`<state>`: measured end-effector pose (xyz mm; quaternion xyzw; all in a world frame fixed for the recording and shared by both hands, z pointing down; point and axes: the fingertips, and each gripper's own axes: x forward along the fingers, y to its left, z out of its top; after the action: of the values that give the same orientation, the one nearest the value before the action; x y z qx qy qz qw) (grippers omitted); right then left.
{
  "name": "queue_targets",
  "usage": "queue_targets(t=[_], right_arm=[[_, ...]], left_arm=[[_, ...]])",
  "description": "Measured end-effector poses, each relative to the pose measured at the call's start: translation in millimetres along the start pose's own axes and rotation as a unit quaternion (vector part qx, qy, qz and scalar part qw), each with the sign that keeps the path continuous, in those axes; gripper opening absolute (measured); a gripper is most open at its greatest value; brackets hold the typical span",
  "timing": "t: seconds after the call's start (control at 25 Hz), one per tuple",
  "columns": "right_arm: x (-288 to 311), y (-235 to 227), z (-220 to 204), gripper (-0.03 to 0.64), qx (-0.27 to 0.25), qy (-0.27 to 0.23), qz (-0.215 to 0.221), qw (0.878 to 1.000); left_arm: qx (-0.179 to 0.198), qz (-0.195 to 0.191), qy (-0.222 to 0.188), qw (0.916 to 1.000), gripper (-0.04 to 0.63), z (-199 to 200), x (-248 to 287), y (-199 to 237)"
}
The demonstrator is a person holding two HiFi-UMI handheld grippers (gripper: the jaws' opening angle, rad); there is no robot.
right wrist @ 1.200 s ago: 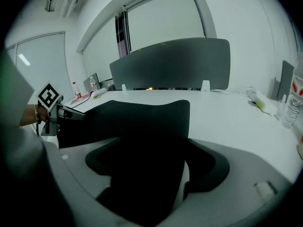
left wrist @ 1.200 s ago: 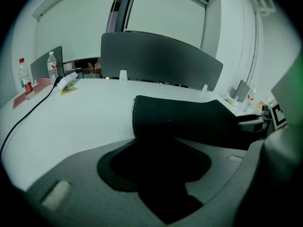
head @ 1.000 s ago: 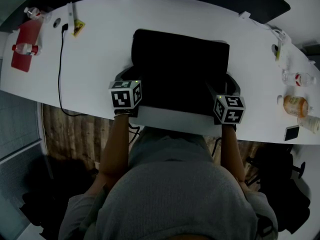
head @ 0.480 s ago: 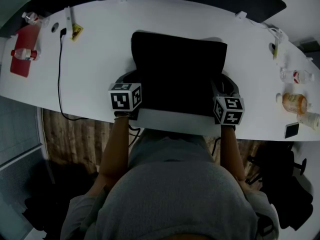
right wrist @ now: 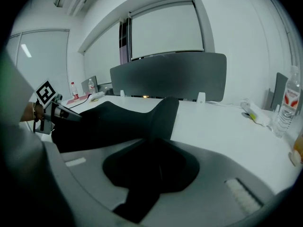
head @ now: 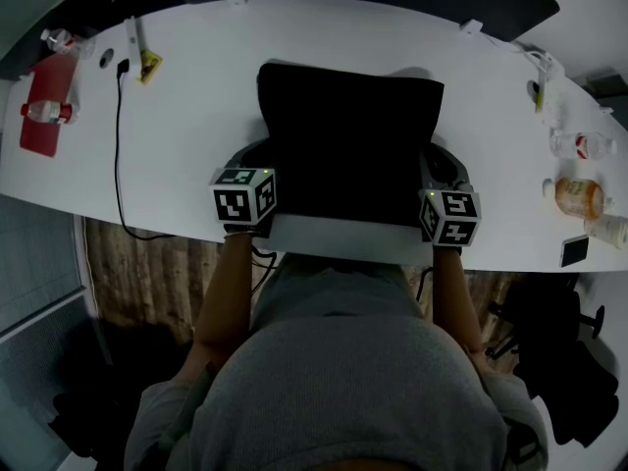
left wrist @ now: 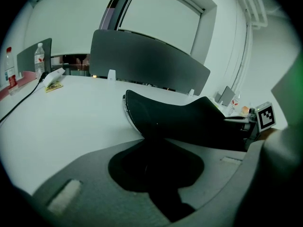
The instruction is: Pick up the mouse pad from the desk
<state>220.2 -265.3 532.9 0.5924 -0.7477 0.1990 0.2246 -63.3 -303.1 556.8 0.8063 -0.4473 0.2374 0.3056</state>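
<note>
Table end, left: a red folder [head: 39, 116] lies flat on the white table [head: 177, 155] with a bottle [head: 49, 113] across it; a second bottle [head: 59, 37] lies just behind.
Cable: a black cable [head: 119, 135] runs from near the far edge across the top and drops over the near edge.
Left tongs: the left tongs [left wrist: 158, 145], marker cube uppermost, have just been closing and now pinch the near left corner of the pad [head: 348, 140], whose black edge fills the narrow gap between the jaws.
Pad: black, mid-table, straight in front of the person, gripped at both near corners. It sags between the two grips and its left edge curls up, showing a pale rim underneath. Whether the far edge rests on the table cannot be told.
Right tongs: the right tongs [right wrist: 151, 150] have likewise just been closing and clamp the near right corner, jaws narrow on the pad's edge.
Table end, right: a clear bottle [head: 579, 146], an orange bottle [head: 579, 199] and a small dark slab [head: 574, 251] sit well apart from the pad.
Behind: a grey screen [left wrist: 147, 60] stands upright along the table's far edge.
</note>
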Motion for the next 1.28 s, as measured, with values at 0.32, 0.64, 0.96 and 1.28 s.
queue_targets(t=[0.32, 0.64, 0.96, 1.28], right_arm=[[-6.1, 3.9, 9.8, 0.041, 0.007, -0.015, 0.009, 1.0], [-11.6, 6.6, 18.7, 0.041, 0.015, -0.031, 0.021, 0.999], [-20.6, 16.2, 37.7, 0.041, 0.021, -0.055, 0.038, 0.998], [-31.9, 22.9, 55.2, 0.035, 0.029, -0.076, 0.046, 0.996]], left_arm=[[-0.014, -0.033, -0.033, 0.9988, 0.052, 5.0, -5.8, -6.0], [-0.003, -0.043, -0.047, 0.9979, 0.048, 11.7, -12.2, -12.8], [0.001, -0.056, -0.067, 0.9961, 0.049, 20.0, -22.7, -20.9], [0.018, -0.071, -0.084, 0.9937, 0.049, 36.3, -36.7, -35.3]])
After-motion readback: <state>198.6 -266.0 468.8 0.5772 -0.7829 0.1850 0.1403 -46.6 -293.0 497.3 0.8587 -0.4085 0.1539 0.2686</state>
